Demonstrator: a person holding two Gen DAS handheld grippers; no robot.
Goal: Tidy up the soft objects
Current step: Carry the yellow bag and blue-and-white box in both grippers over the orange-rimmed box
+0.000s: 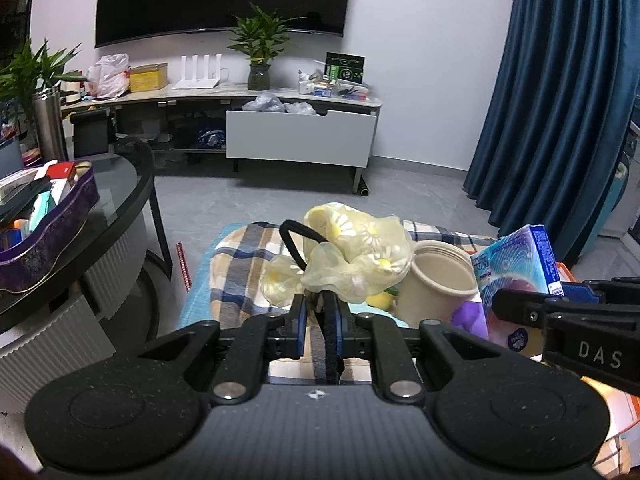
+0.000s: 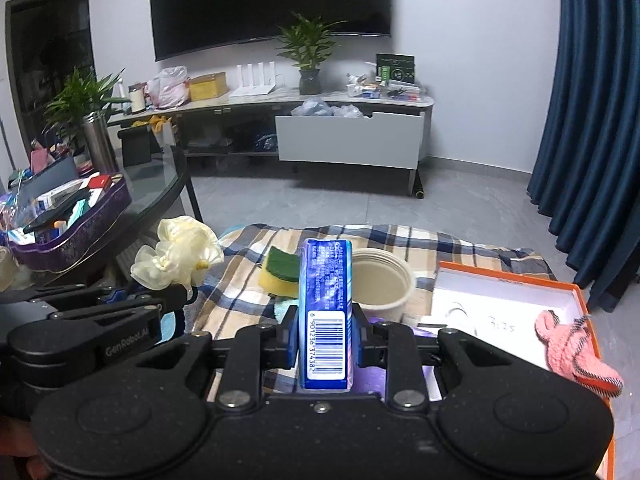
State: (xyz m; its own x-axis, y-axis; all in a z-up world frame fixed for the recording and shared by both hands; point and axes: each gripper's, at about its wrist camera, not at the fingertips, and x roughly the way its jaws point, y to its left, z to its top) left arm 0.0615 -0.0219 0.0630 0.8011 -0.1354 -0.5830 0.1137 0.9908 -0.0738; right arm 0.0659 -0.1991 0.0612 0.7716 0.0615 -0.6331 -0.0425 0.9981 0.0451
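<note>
Sheer yellow daisy-print scrunchie [image 1: 352,256], ruffled, on black elastic loop; clamped between closed left gripper [image 1: 320,304] fingers, held above plaid cloth [image 1: 240,256]. Glossy blue tissue pack [image 2: 326,312], flat rectangular, barcode end facing camera; pinched upright in right gripper [image 2: 326,320]. Beige round tub [image 2: 384,284], open. Right view only: yellow-green sponge [image 2: 280,272], pink knit item [image 2: 576,356] in orange-rimmed box [image 2: 520,280].

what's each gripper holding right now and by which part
The left gripper pinches the yellow daisy scrunchie at its lower gathered edge. The right gripper clamps the blue tissue pack by its two broad faces.
</note>
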